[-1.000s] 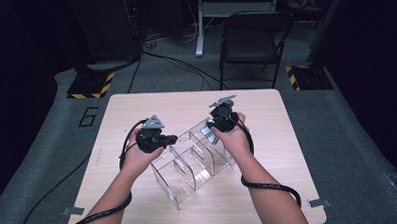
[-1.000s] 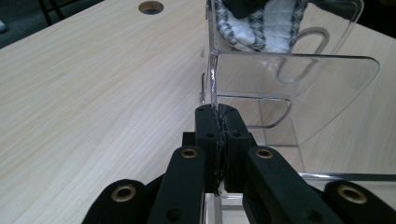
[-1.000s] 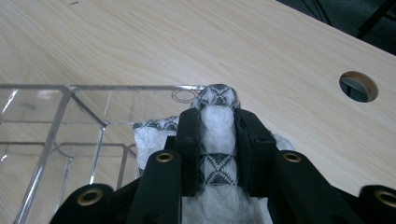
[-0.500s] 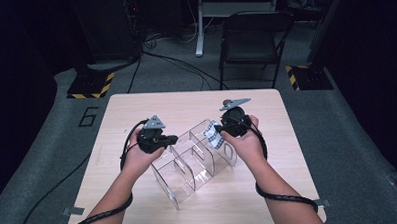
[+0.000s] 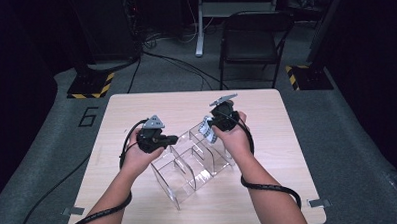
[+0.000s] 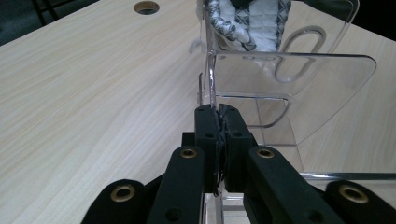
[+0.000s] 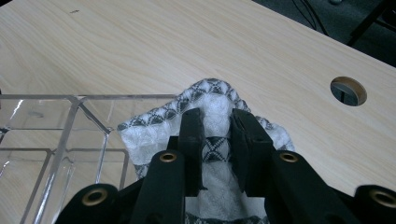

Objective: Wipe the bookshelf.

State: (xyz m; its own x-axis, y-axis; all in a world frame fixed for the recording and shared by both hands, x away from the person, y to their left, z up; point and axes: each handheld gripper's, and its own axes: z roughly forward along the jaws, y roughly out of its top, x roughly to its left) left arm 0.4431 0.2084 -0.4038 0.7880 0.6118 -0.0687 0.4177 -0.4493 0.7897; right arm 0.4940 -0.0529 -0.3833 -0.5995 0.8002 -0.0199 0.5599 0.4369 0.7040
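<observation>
My left tool (image 5: 171,139) is clamped on the wall of the clear organizer (image 5: 191,167) mid-table, steadying it. My right tool (image 5: 210,124) has just been closing and grips the patterned cloth (image 7: 205,123) above its far compartment; lowering it in remains.

Dark room, grey carpet (image 5: 48,162), black chair (image 5: 251,42)

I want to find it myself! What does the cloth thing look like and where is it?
Look at the wooden table, then the clear plastic organizer in its middle. At the organizer's far end, the right gripper pinches a small folded cloth. It is the one soft thing there: white, with a black-and-white patterned edge.
</observation>
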